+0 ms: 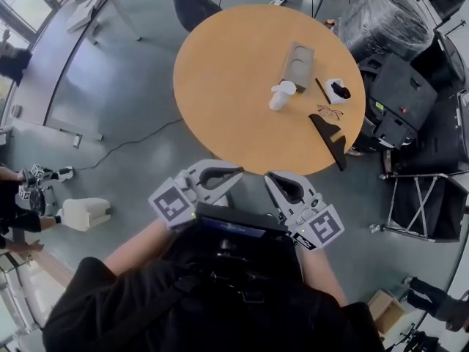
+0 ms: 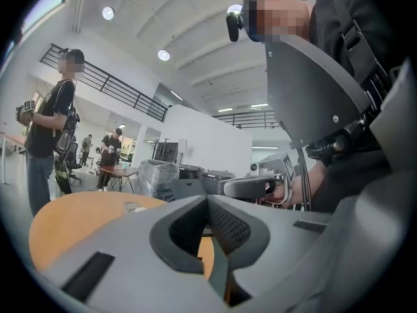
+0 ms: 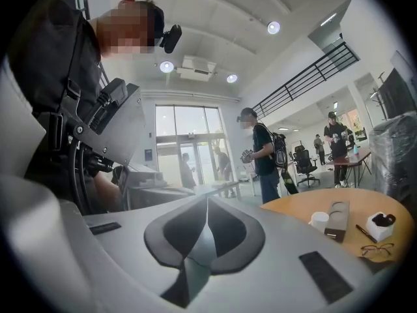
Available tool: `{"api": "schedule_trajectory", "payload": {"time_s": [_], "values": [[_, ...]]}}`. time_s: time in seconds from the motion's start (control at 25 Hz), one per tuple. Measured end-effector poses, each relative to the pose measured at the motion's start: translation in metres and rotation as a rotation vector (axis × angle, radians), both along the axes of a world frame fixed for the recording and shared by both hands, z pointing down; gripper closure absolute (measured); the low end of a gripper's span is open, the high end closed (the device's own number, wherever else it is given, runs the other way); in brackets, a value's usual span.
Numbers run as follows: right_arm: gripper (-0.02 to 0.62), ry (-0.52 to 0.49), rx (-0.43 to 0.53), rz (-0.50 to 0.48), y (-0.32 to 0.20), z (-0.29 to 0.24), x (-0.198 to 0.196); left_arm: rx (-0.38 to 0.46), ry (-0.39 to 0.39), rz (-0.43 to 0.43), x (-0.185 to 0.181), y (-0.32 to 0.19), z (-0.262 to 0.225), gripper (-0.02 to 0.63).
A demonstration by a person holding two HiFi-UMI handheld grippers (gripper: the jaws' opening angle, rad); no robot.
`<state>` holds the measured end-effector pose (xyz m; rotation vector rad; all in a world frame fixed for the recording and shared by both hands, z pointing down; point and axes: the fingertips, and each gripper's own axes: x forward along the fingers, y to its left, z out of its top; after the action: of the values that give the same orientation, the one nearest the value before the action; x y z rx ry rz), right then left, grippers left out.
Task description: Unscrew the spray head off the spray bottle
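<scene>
The white spray bottle (image 1: 281, 94) stands upright on the round wooden table (image 1: 227, 86), right of its middle; in the right gripper view the bottle (image 3: 319, 220) shows at the far right. Both grippers are held close to the person's chest, short of the table's near edge and far from the bottle. My left gripper (image 1: 239, 172) is shut with nothing in it, its jaws (image 2: 208, 198) meeting along one line. My right gripper (image 1: 268, 177) is shut and empty too, its jaws (image 3: 207, 205) pressed together.
A grey box (image 1: 297, 65) lies behind the bottle, with a pen, glasses (image 1: 330, 111), a small white tray (image 1: 337, 90) and a black object (image 1: 331, 139) to the right. Black cases (image 1: 399, 94) and a cart stand right of the table. People stand in the room (image 3: 264, 152).
</scene>
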<state>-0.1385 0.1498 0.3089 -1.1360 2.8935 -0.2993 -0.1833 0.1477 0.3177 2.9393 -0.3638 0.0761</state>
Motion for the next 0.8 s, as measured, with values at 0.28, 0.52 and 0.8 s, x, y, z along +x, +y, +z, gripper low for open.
{"api": "schedule_trajectory", "payload": {"time_s": [0.28, 0.52, 0.8], "values": [[0.58, 0.013, -0.01, 0.058, -0.021, 0.005, -0.006, -0.038, 0.017, 0.045, -0.008, -0.021, 0.011, 0.604], [0.58, 0.017, -0.021, 0.065, -0.043, 0.015, 0.021, -0.049, 0.016, 0.036, 0.015, -0.044, 0.022, 0.604], [0.578, 0.013, -0.007, 0.012, -0.073, 0.02, 0.073, -0.042, 0.008, -0.032, 0.063, -0.069, 0.025, 0.604]]}}
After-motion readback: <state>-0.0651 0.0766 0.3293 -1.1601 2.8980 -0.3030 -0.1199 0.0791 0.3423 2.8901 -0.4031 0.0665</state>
